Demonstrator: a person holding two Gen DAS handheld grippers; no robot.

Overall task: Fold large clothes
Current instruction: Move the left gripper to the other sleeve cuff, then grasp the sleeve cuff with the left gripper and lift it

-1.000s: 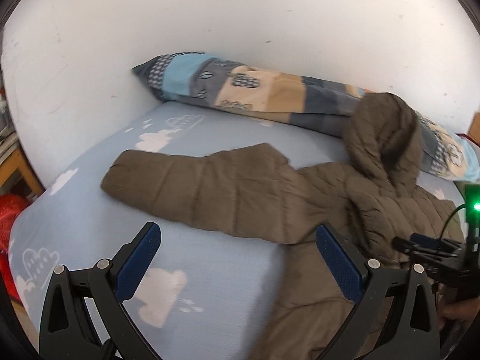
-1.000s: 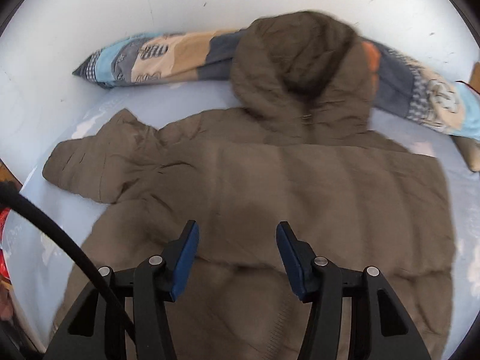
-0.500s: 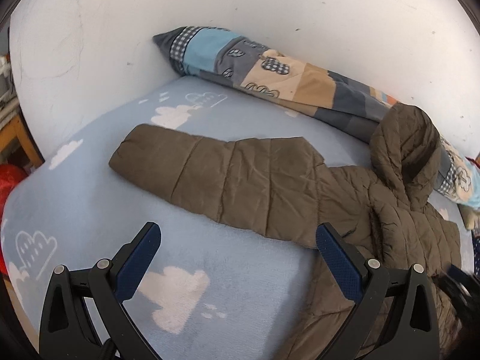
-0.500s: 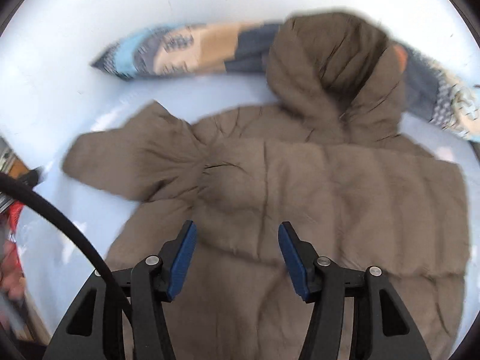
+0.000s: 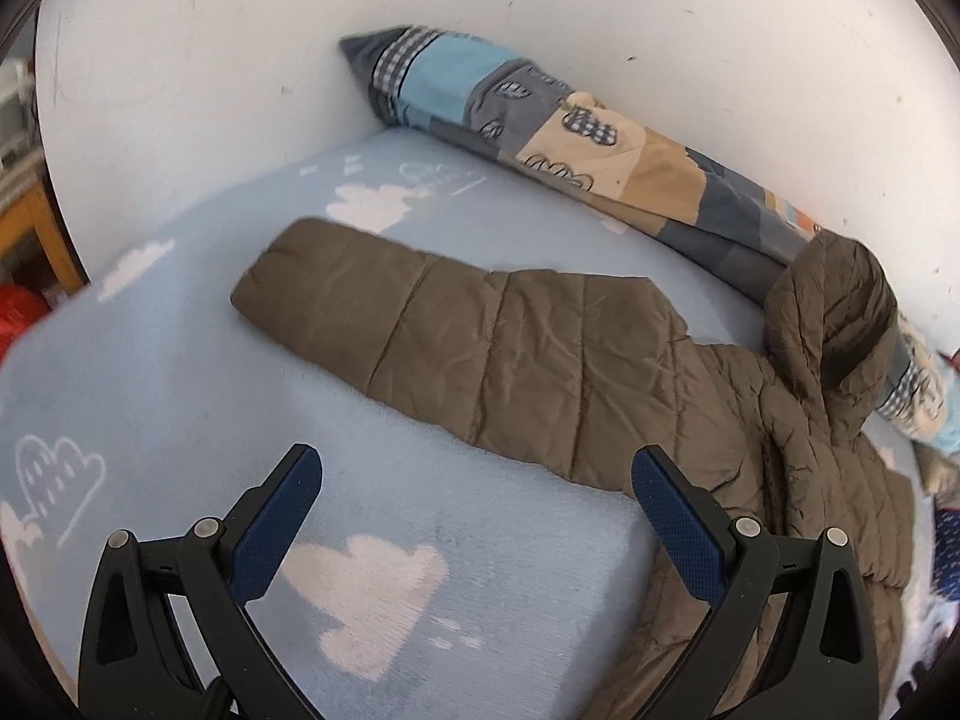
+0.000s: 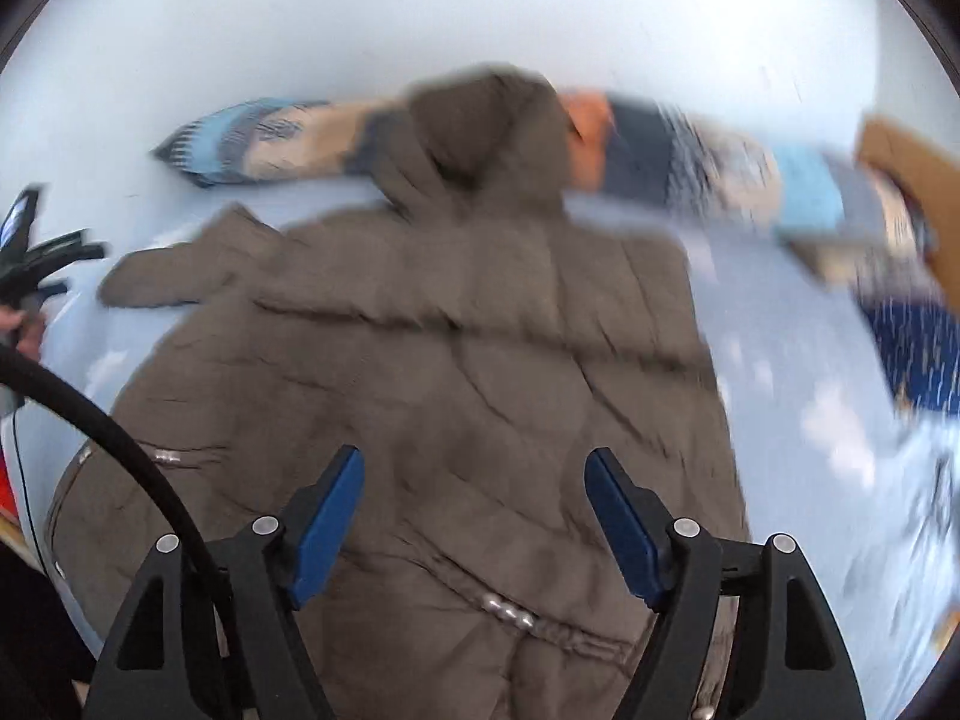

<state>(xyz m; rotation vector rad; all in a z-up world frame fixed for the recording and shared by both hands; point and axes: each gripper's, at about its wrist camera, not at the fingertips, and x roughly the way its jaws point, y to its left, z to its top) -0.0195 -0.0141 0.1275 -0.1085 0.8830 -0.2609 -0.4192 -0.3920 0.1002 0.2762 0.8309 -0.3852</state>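
Observation:
A brown quilted hooded jacket lies flat on a light blue bed, one sleeve stretched out to the left and the hood against the pillow. My left gripper is open and empty, hovering over the sheet just below that sleeve. In the right wrist view the jacket's body fills the middle, blurred by motion, with the hood at the top. My right gripper is open and empty above the jacket's lower half. The left gripper shows at that view's left edge.
A long patchwork pillow lies along the white wall at the head of the bed. A wooden frame and a red object stand off the bed's left side. Dark blue patterned cloth lies at the right.
My left gripper has swung left toward the outstretched sleeve. My right gripper has opened wider and moved right and down the jacket, and its view has become blurred.

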